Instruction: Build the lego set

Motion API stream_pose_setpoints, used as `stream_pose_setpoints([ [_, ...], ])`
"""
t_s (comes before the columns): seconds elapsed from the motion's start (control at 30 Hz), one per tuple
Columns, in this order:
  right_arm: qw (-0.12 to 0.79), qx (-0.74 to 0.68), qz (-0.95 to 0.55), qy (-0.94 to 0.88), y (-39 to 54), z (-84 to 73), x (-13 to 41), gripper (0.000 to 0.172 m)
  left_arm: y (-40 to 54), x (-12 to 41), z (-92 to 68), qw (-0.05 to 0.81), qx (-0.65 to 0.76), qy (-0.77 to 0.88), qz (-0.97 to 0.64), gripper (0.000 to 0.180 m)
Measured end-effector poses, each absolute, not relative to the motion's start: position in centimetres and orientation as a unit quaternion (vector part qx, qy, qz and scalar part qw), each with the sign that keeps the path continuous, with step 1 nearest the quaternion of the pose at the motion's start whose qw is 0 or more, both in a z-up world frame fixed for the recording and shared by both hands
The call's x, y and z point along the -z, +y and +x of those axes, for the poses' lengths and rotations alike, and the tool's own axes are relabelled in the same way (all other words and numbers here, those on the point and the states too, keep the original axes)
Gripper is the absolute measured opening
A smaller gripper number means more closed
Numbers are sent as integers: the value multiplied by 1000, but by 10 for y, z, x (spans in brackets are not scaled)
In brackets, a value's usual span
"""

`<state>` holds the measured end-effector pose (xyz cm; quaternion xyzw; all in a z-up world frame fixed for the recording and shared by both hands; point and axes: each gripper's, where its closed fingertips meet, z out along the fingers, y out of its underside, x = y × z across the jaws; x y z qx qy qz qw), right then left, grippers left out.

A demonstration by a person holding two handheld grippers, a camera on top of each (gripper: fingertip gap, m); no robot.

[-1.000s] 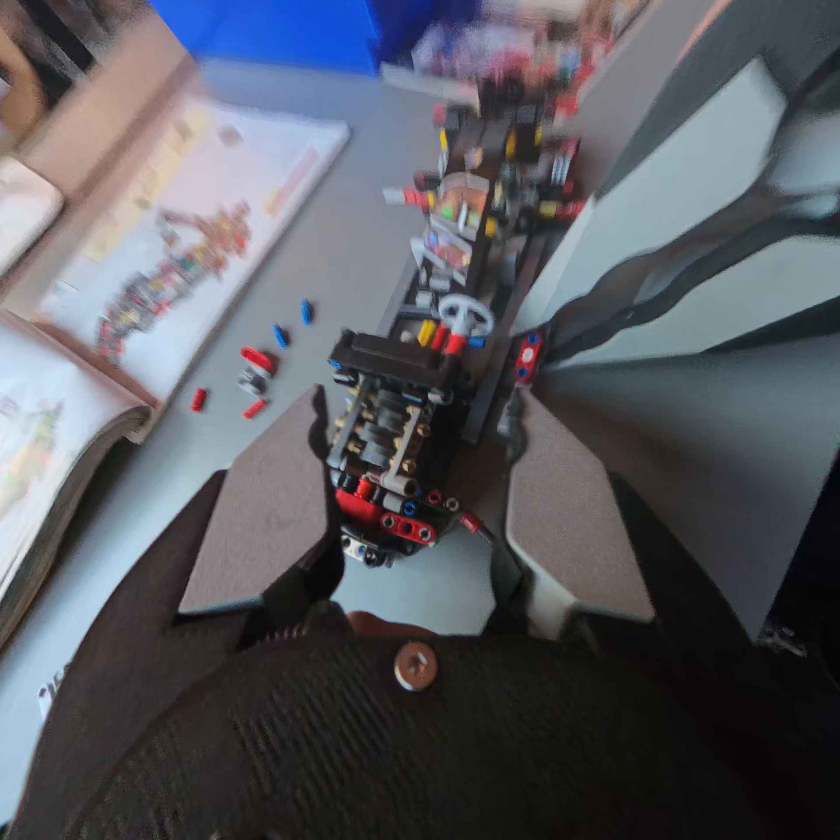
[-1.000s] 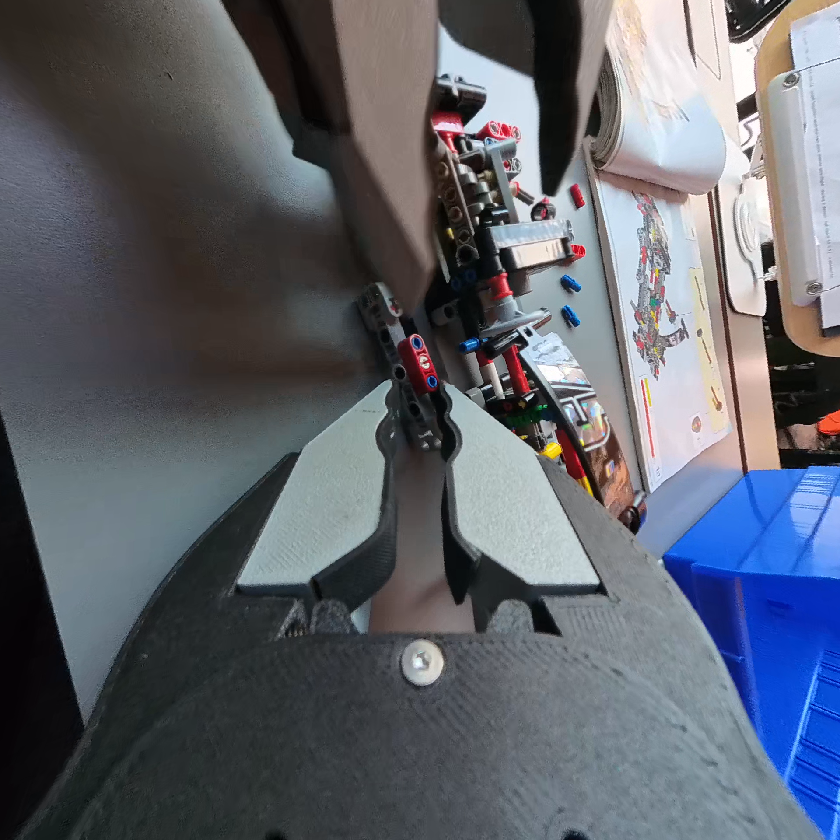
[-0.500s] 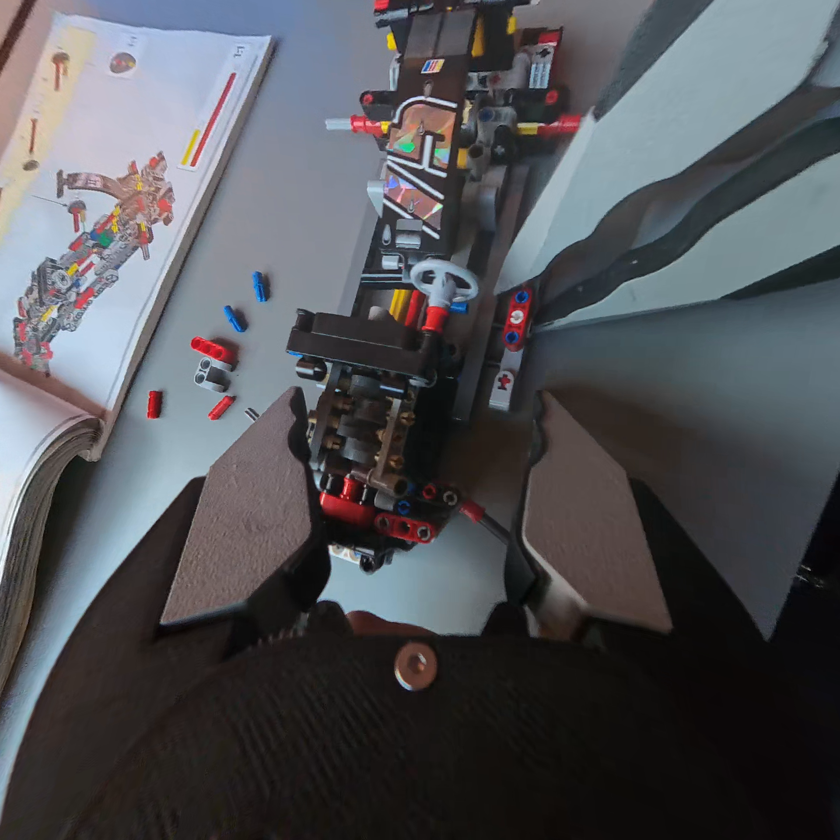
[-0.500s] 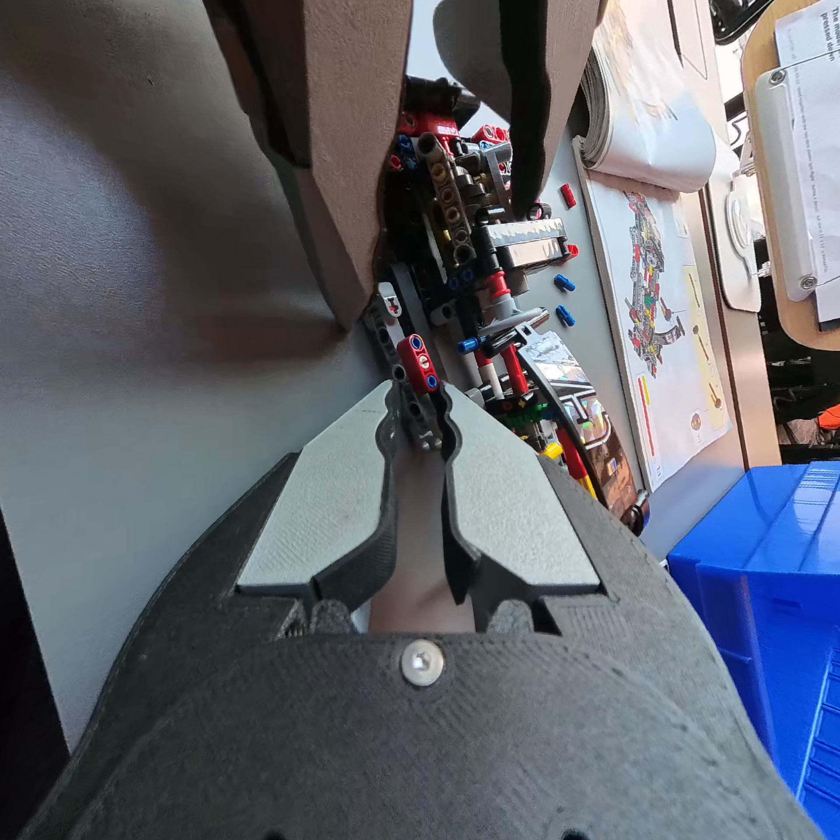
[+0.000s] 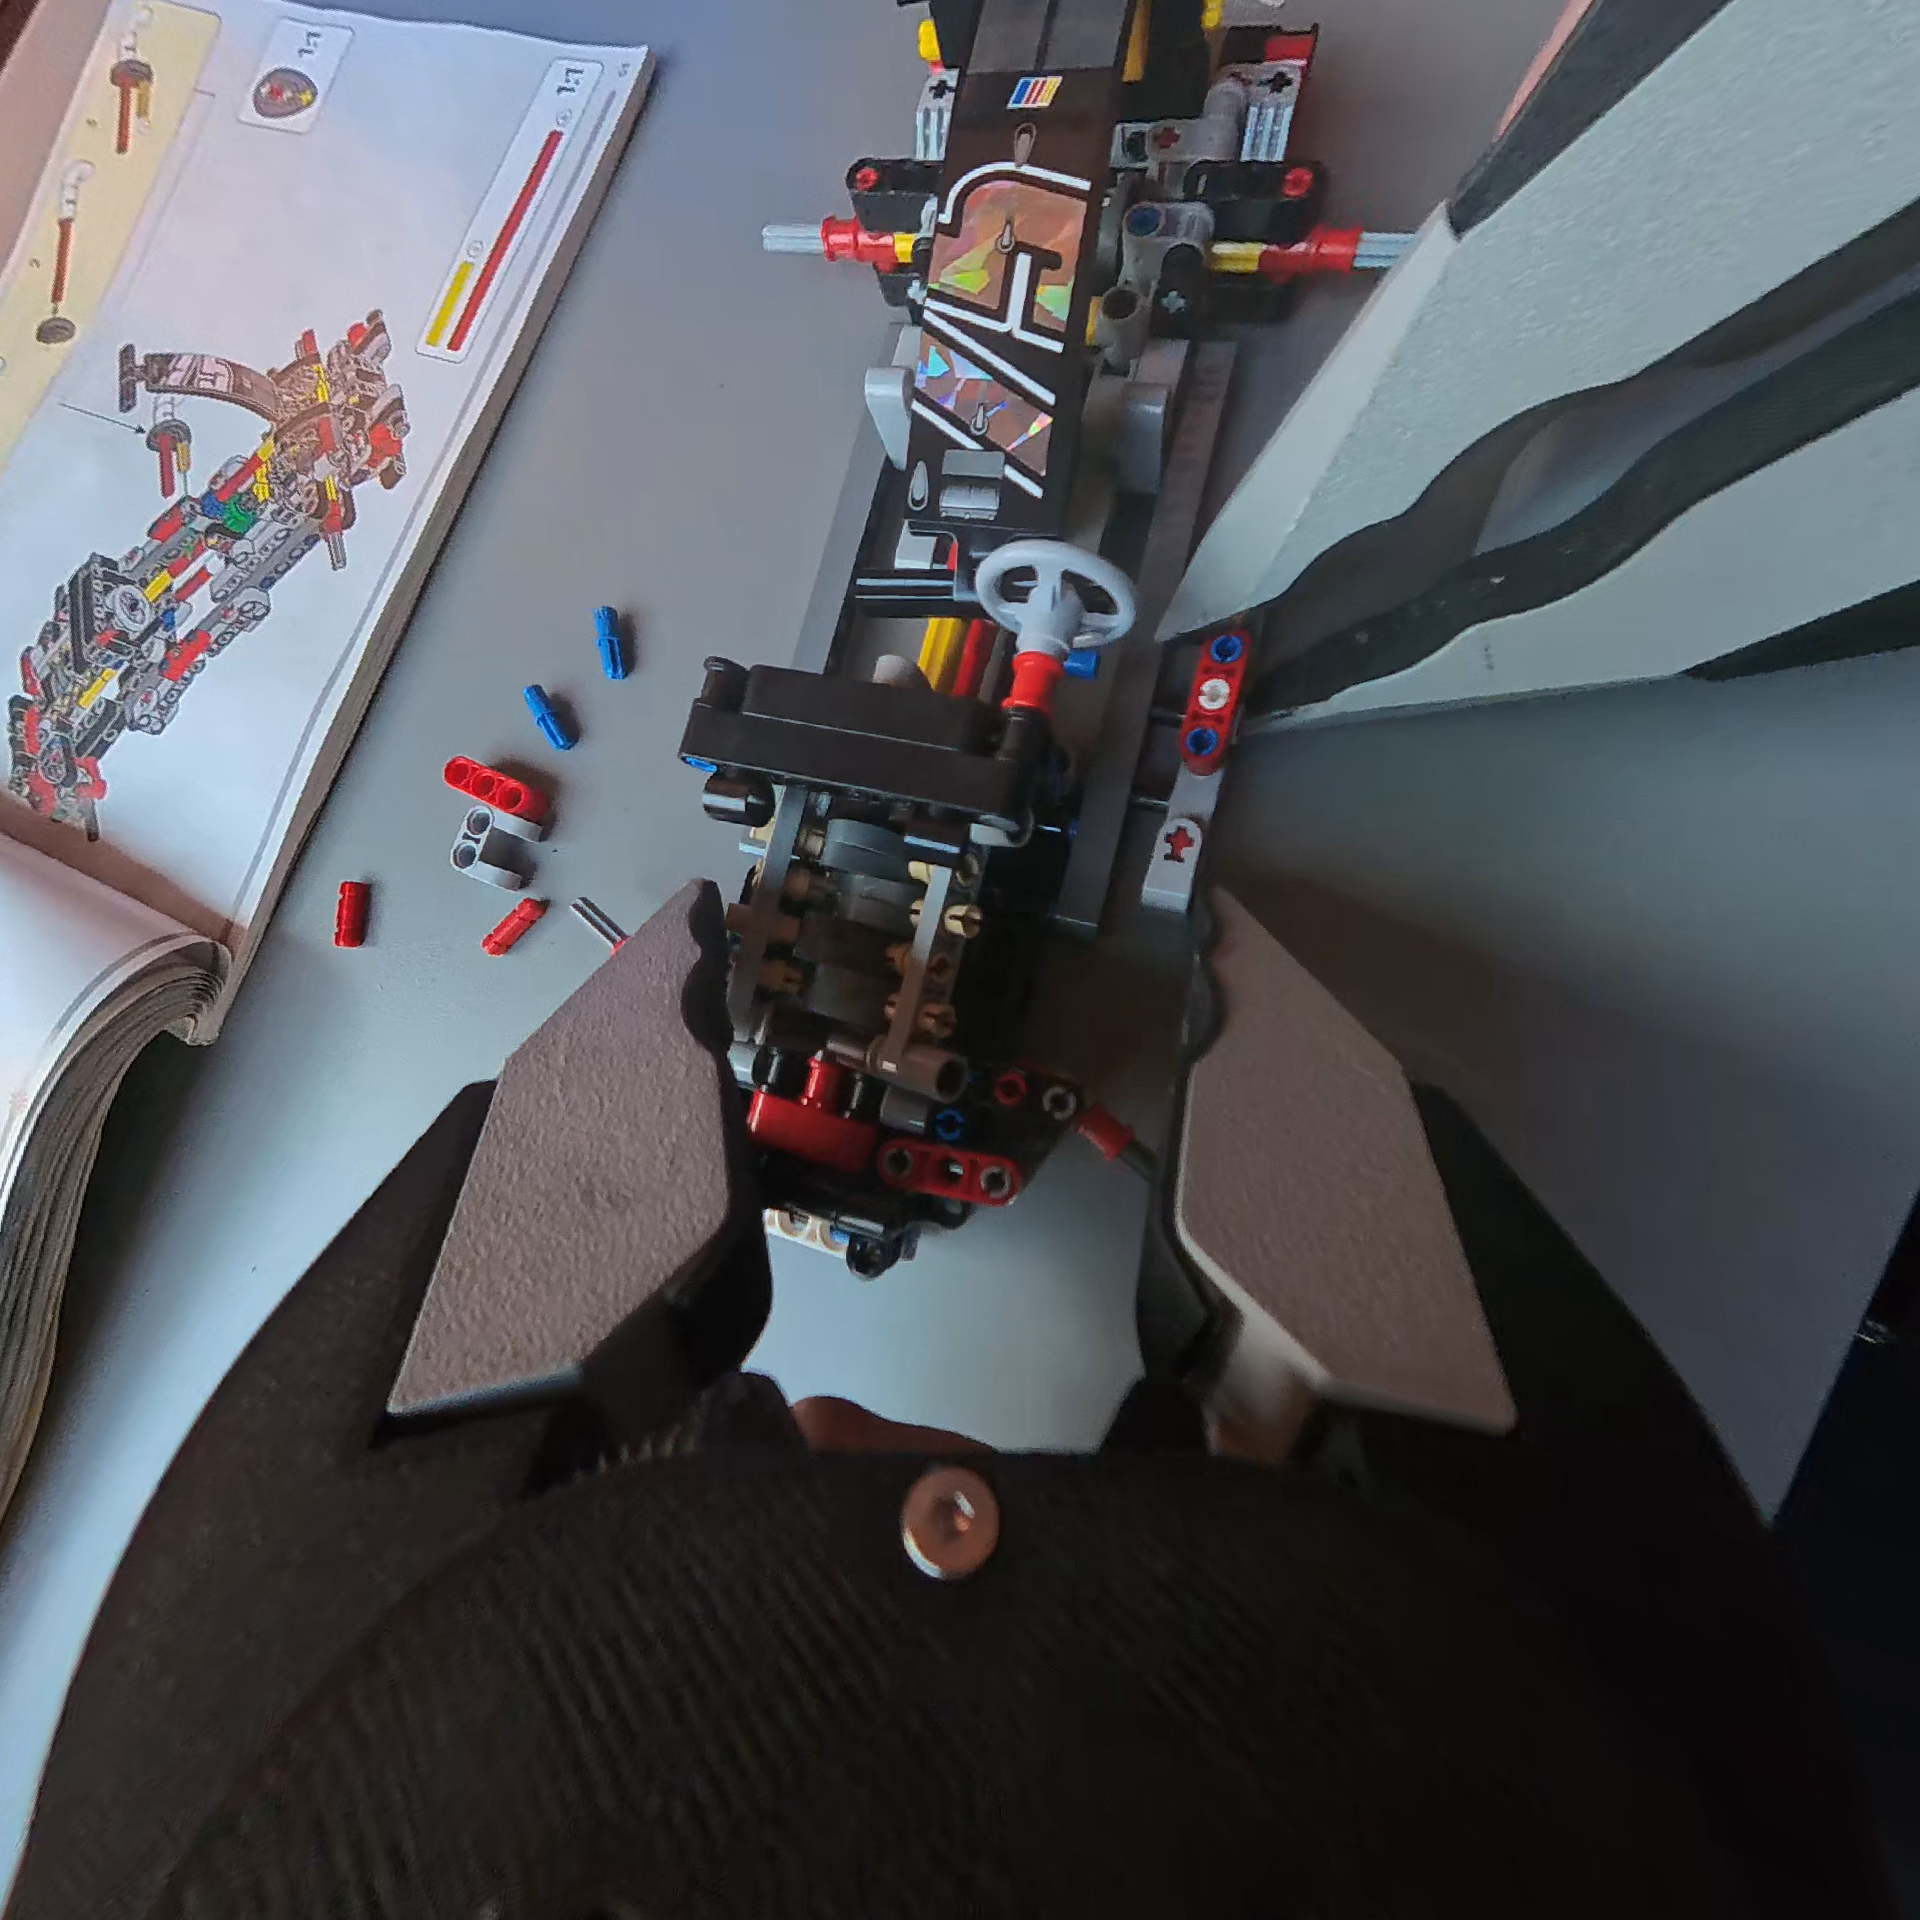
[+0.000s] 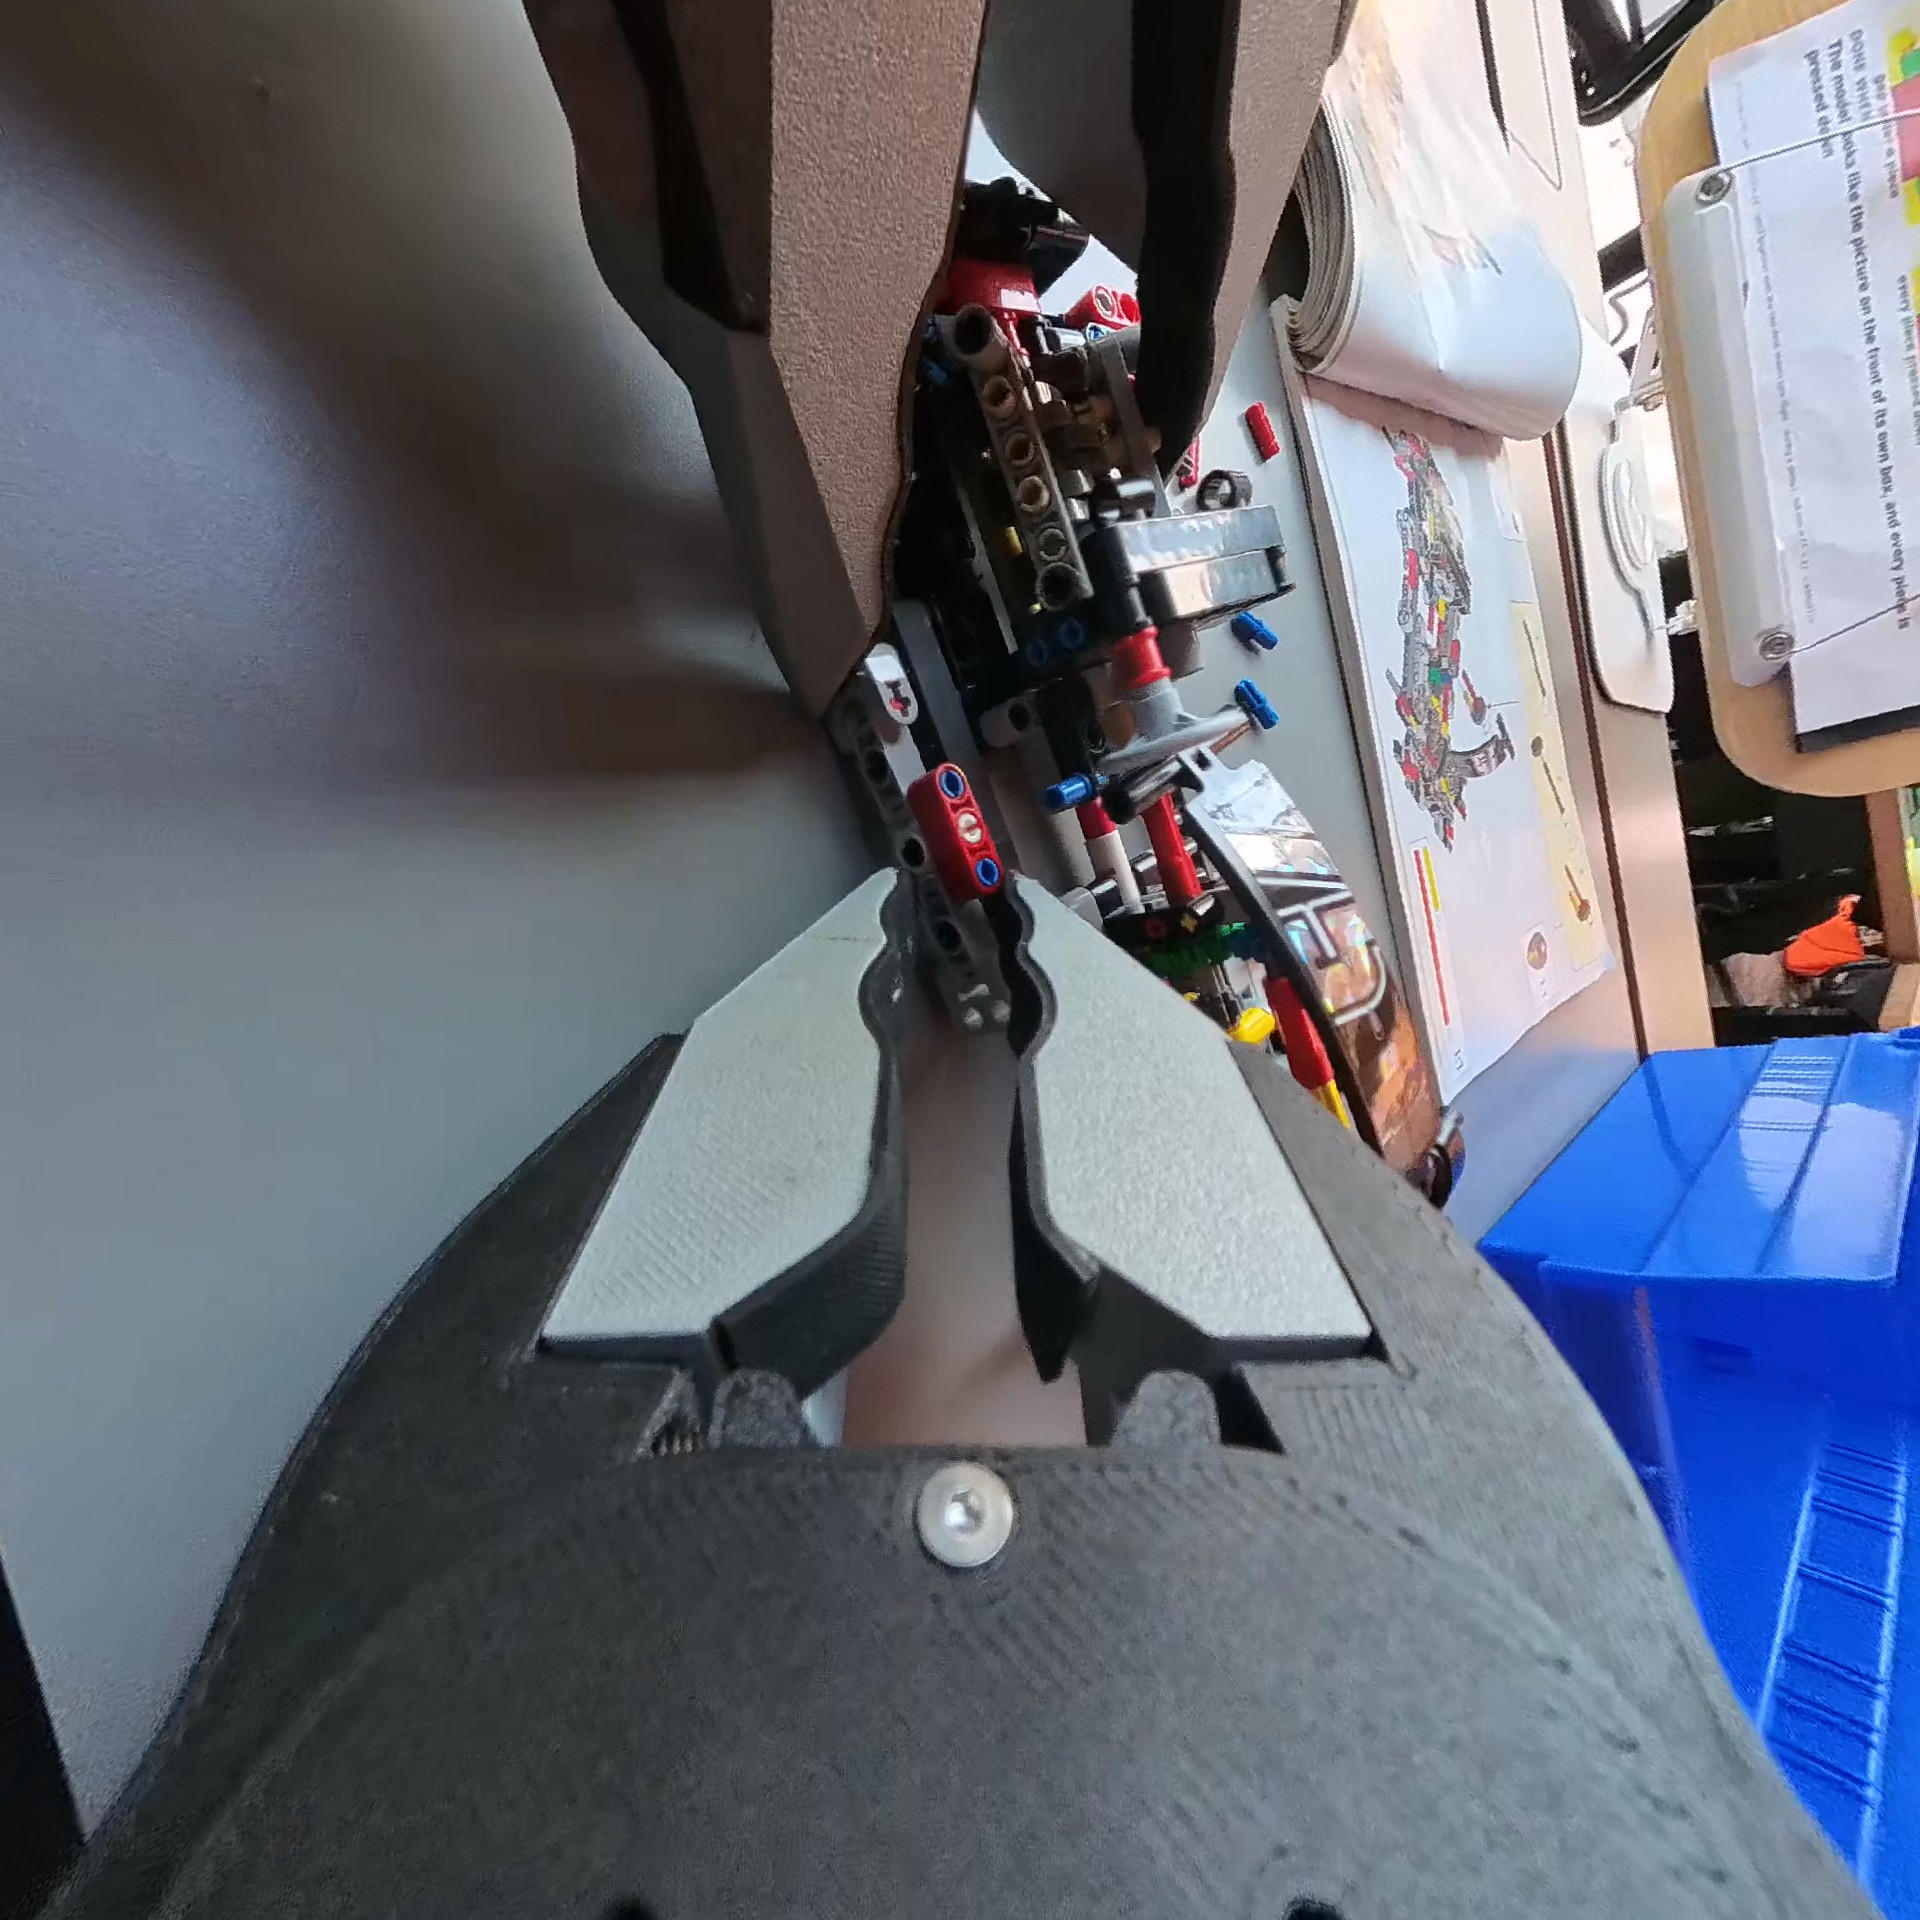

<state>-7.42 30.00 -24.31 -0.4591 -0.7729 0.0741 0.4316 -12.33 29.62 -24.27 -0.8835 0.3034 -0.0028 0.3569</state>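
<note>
Your right tool (image 6: pixel 956 971) clamps a grey beam (image 6: pixel 951 935) on the brick-built car chassis (image 5: pixel 997 436) lying on the tabletop (image 5: pixel 665 364); your left tool (image 5: pixel 951 997) spreads wide around its rear end, not gripping.

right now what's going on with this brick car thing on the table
A person works on a half-built toy-brick car chassis lying on a grey table with a hand-held tool in each hand. The right tool is clamped on a grey side beam of the chassis. The left tool stands open around the chassis's engine end. Loose red and blue pins lie beside an open instruction booklet.
</note>
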Motion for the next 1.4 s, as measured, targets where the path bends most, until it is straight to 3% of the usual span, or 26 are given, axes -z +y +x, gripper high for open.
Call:
stream_pose_setpoints([
  [0.5, 400, -144, -491, -760, 295, -62, 241, 13, 292, 242, -117, 358, 24, 300, -884, 96],
  [0.7, 359, -222, -528, -737, 294, -50, 246, 15, 282, 215, -116, 391, 86, 266, -877, 88],
  [0.83, 319, -258, -541, -734, 298, -48, 245, 34, 283, 199, -127, 409, 94, 239, -876, 76],
  [1.0, 335, -317, -515, -722, 304, -36, 212, 29, 281, 180, -139, 435, 70, 198, -875, 68],
  [1.2, 395, -293, -525, -695, 344, -22, 180, 25, 259, 180, -151, 437, 27, 145, -887, 61],
  [1.4, 387, -326, -562, -654, 370, -4, 187, 30, 233, 183, -151, 431, 27, 115, -895, 59],
])
